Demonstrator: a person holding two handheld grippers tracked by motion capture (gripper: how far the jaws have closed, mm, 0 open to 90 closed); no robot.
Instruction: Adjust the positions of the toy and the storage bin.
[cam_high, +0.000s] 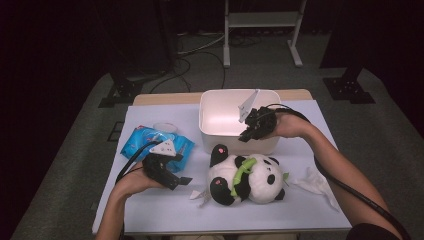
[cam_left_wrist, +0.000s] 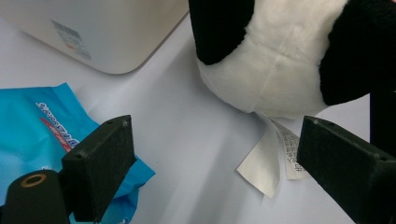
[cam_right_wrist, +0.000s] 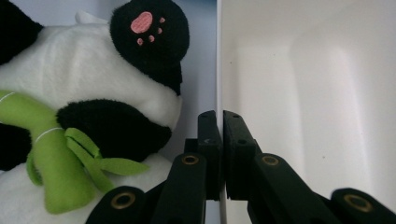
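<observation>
A panda plush with a green bamboo piece lies on its back on the white table, just in front of a white bin. My right gripper is shut on the bin's near wall; in the right gripper view its jaws pinch the thin rim of the bin, with the panda to their left. My left gripper is open to the left of the panda. In the left gripper view its jaws stand wide apart over bare table, facing the panda and its white label.
A blue wipes pack lies at the left, partly under my left gripper's jaw. A crumpled white tissue lies right of the panda. A small clear round thing sits behind the pack. The table's front edge is close to the panda.
</observation>
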